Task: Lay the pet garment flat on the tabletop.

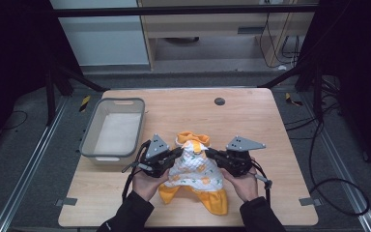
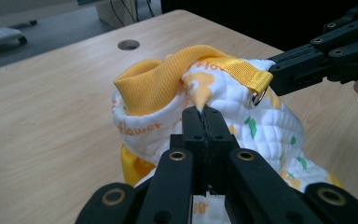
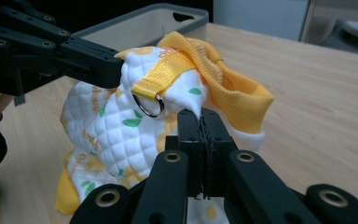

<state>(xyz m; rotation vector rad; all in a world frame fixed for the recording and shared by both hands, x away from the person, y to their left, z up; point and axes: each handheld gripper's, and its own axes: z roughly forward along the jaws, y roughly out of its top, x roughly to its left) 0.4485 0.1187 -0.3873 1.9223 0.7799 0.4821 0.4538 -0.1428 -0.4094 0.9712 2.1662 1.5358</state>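
Observation:
A small quilted white garment (image 1: 193, 169) with orange trim, a ribbed orange collar (image 2: 154, 84) and a yellow strap with a metal ring (image 3: 148, 106) hangs partly lifted over the wooden table (image 1: 251, 121). My left gripper (image 1: 179, 152) is shut on a pinch of its white fabric at the left, near the collar (image 2: 203, 108). My right gripper (image 1: 206, 152) is shut on the fabric at the opposite side (image 3: 196, 112). In each gripper view the other gripper's jaws reach in and clamp the cloth beside the strap. The garment's lower orange hem (image 1: 212, 200) still rests on the table.
A grey plastic bin (image 1: 113, 129) stands at the table's left, close behind my left hand. A round cable hole (image 1: 219, 101) sits near the far edge. Black frame legs and cables surround the table on the floor.

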